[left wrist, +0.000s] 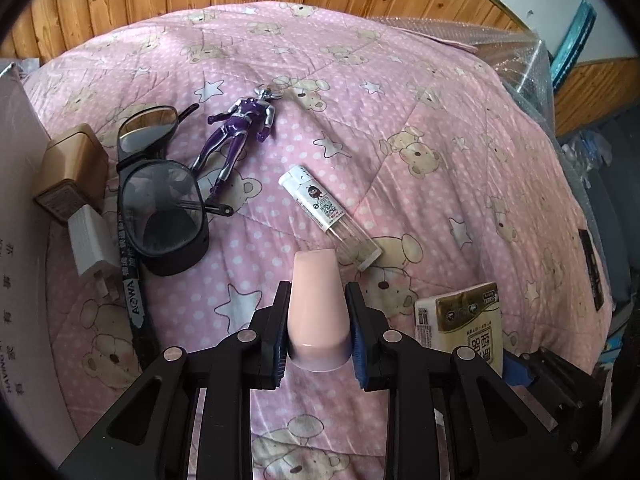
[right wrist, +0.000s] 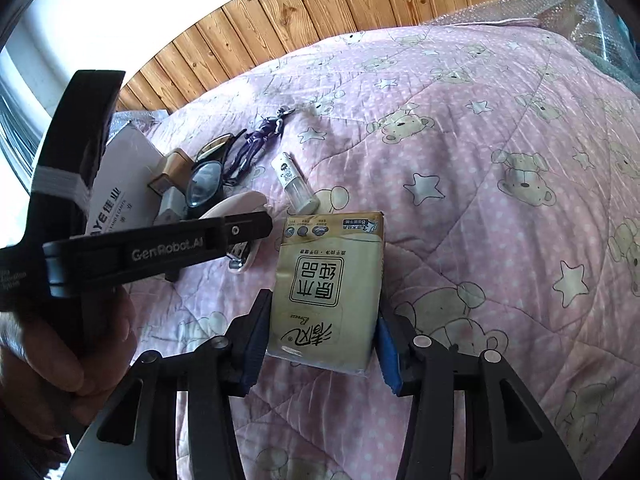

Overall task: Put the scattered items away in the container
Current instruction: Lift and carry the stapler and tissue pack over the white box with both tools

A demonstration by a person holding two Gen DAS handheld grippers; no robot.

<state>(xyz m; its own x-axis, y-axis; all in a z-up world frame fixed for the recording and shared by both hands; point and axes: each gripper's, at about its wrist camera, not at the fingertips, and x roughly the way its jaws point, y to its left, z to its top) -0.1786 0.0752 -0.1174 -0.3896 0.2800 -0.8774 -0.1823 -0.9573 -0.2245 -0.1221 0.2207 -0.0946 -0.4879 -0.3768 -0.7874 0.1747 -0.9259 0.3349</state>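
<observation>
Toothpick tube (left wrist: 326, 211) and goggles (left wrist: 160, 204) lie beyond the stapler-gripping left gripper (left wrist: 318, 330).

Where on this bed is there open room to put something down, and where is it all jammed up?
The pink quilt lies bare right of the toothpick tube and tissue pack, out to the bubble wrap, and beyond the purple figure toward the wood wall. It is crowded at left: goggles, chargers and cardboard box press together.
</observation>
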